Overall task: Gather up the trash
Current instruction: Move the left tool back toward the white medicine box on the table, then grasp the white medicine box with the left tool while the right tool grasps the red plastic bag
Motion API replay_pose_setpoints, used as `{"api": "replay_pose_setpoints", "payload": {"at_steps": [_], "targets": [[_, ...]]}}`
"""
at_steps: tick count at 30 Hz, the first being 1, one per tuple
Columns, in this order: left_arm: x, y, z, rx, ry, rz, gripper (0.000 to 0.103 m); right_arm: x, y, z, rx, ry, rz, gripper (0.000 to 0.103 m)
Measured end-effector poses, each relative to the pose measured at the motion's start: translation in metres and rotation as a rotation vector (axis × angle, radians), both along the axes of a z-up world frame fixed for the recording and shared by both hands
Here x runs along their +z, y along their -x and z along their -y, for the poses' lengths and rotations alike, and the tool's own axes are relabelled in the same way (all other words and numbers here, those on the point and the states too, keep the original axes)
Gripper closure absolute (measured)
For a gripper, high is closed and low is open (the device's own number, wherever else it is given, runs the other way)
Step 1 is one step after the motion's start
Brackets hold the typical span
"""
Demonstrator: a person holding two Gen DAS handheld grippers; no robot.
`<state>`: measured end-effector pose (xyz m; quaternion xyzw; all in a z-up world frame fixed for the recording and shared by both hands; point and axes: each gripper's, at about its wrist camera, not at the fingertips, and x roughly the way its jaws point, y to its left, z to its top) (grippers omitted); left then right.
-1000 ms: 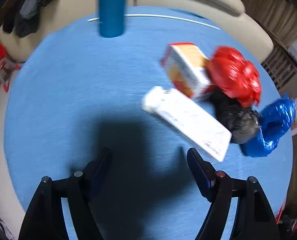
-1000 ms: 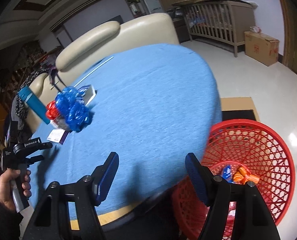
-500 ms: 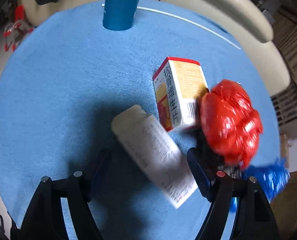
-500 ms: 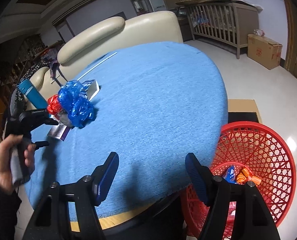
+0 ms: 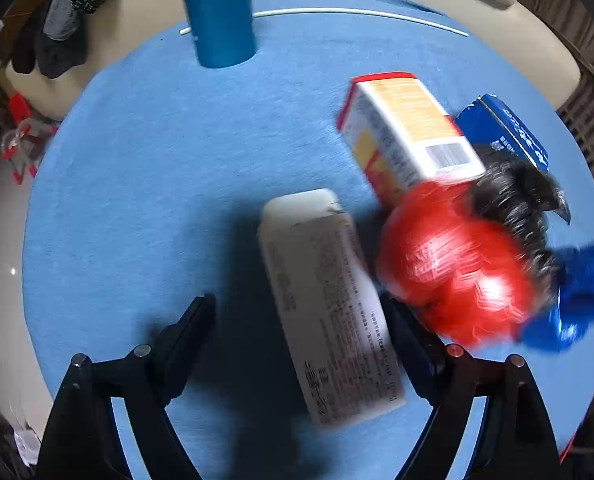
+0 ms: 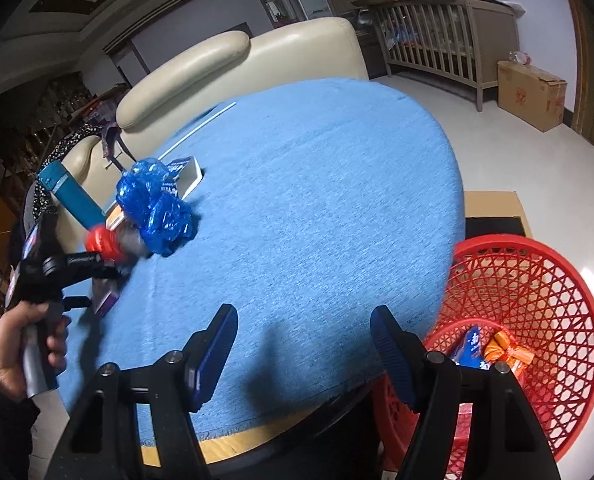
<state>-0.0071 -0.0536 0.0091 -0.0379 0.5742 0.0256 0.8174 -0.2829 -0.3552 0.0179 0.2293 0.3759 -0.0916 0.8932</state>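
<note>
Near the table's (image 5: 145,168) left edge, the white box (image 5: 329,304) lies untouched between the left gripper's (image 5: 301,320) opening jaws.

Both fisheye views bend straight lines hard toward the rims and fade to black in the corners. In the left wrist view the light falls from above, so a deep shadow pools at lower centre on the blue tablecloth (image 5: 137,168), while motion blur smears the white box (image 5: 329,304), the red bag (image 5: 453,268) and the blue bag (image 5: 577,300) at centre and right. The right wrist view is sharper and evenly lit, brightest at upper right, with small glare spots on the pale floor (image 6: 509,168) at right and a soft shadow at lower centre.
</note>
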Motion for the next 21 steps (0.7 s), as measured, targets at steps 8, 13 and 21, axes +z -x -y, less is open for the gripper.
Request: {"api": "replay_pose_setpoints", "payload": {"at_steps": [8,13,21], "targets": [[-0.004,0.035,-0.005,-0.095,-0.015,0.037,0.015,-0.001,-0.012,-0.023,0.06,0.014,-0.004,0.03],[0.001,0.065,0.006,-0.216,-0.032,0.127,0.053,0.004,-0.023,-0.035,0.088,0.037,-0.015,0.03],[-0.001,0.061,-0.033,-0.261,0.032,0.158,0.055,0.018,-0.075,-0.095,0.233,0.073,-0.012,0.03]]}}
